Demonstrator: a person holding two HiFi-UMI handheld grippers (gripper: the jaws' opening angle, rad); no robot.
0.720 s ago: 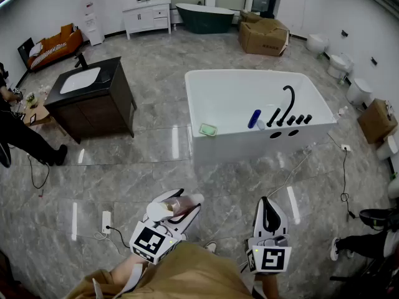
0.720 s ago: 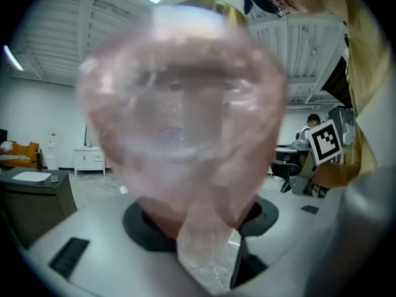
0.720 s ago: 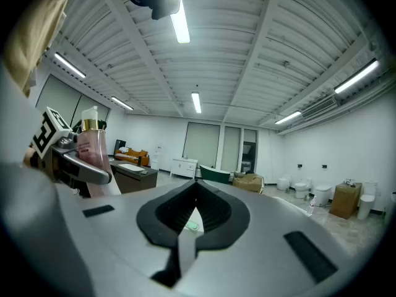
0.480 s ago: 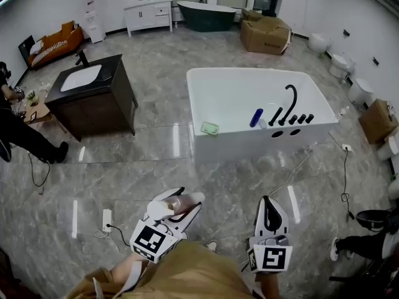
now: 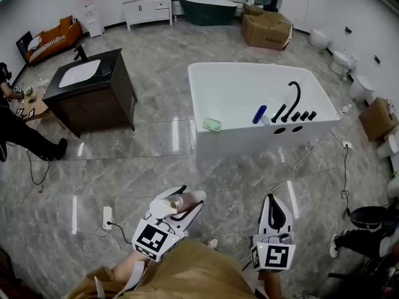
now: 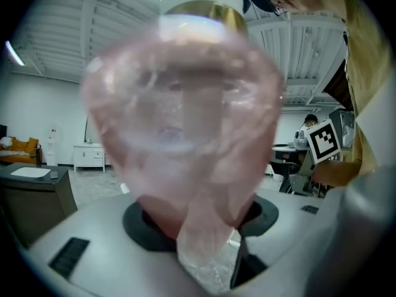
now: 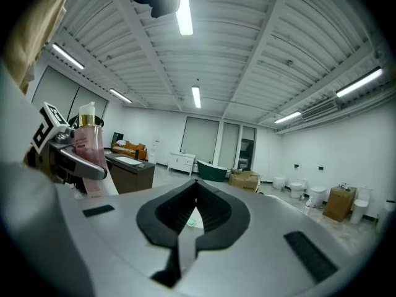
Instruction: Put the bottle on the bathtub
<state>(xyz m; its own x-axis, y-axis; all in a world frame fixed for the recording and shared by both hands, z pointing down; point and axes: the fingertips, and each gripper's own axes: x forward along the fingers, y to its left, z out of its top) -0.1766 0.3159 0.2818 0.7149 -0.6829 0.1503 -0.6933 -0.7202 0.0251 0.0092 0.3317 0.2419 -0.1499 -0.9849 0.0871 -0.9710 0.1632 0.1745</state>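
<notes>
A pink translucent bottle (image 5: 179, 203) with a white and gold cap lies clamped in my left gripper (image 5: 190, 201), low in the head view and above the floor. In the left gripper view the bottle (image 6: 185, 122) fills most of the picture between the jaws. My right gripper (image 5: 277, 202) is held beside it, shut and empty; its own view shows the dark jaws closed (image 7: 195, 218) and the held bottle (image 7: 90, 146) off to the left. The white bathtub (image 5: 249, 143) stands ahead of both grippers, well apart from them, with a black faucet (image 5: 292, 98) on its rim.
A blue bottle (image 5: 259, 114) and a green soap dish (image 5: 212, 124) rest on the tub's rim. A dark vanity with a sink (image 5: 93, 89) stands to the left, with a person (image 5: 19, 136) beside it. A power strip (image 5: 106, 220) and a cable (image 5: 299, 164) lie on the floor. Toilets (image 5: 358, 89) and boxes (image 5: 267, 28) line the far side.
The room has slid slightly down in the head view, so the bathtub appears a little nearer. Both grippers keep their pose, and the bottle stays clamped.
</notes>
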